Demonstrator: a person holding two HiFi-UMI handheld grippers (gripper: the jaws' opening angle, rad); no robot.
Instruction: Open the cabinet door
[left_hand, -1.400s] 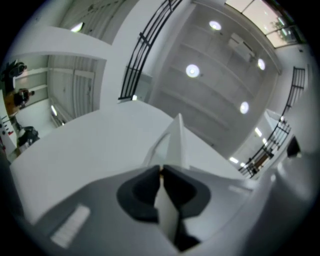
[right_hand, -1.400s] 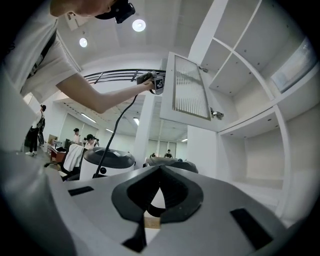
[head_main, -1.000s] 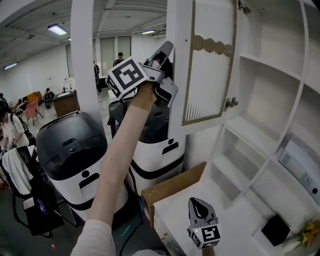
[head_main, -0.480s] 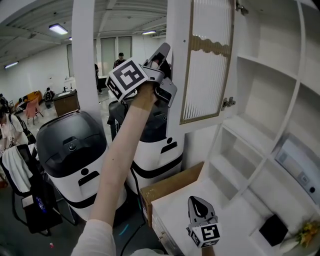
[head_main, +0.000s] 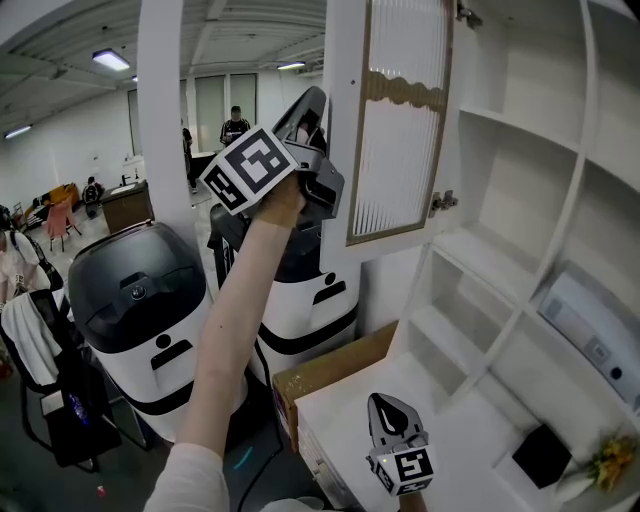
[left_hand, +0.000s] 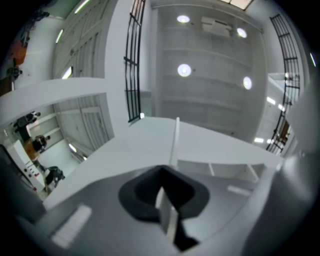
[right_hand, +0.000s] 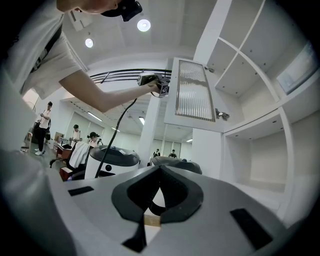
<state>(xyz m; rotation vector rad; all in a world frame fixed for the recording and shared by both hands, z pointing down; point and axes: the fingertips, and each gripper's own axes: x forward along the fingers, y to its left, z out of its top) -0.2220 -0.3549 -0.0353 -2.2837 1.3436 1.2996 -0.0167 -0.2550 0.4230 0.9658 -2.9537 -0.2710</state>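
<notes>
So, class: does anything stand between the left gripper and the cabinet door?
Nothing visible does. The left gripper sits right at the free edge of the cabinet door, with its jaws together.

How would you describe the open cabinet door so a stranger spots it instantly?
Find the white shelf unit filling the right side. At its upper left corner hangs the cabinet door, swung open: the only ribbed panel, with gold scalloped trim.
</notes>
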